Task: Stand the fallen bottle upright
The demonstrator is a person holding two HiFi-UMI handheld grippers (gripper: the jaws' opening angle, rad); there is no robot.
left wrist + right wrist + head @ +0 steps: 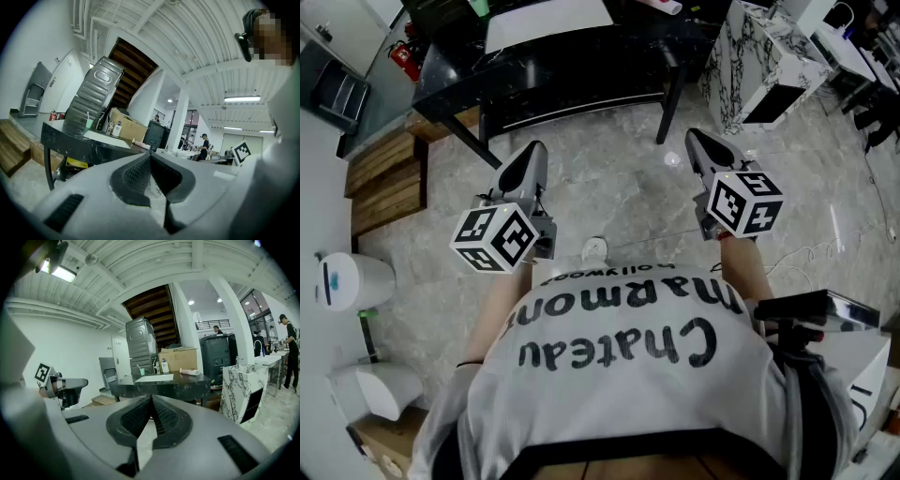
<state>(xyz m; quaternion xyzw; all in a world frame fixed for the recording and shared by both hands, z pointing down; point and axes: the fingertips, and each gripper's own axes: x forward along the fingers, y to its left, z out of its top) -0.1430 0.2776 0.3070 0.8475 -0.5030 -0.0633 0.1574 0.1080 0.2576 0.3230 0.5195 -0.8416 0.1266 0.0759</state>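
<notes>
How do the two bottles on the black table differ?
The pump bottle stands upright; the pale bottle lies on its side. The pump bottle carries a pump head and a blue label; the pale bottle looks plain. Both rest on the black table.

Even, cool indoor light fills all three views. A fluorescent tube (pixel 241 99) glows up and to the right of the left gripper (pixel 150 157), and a ceiling lamp (pixel 58 270) burns up and to the left of the right gripper (pixel 151 401) — both bleach to white. In the head view the marble floor (pixel 609 192) shows small glare spots ahead of the grippers and soft shadow under the black table (pixel 647 42). Both gripper views bend strongly toward dark, rounded corners — the gripper bodies nearest the lens look soft.
</notes>
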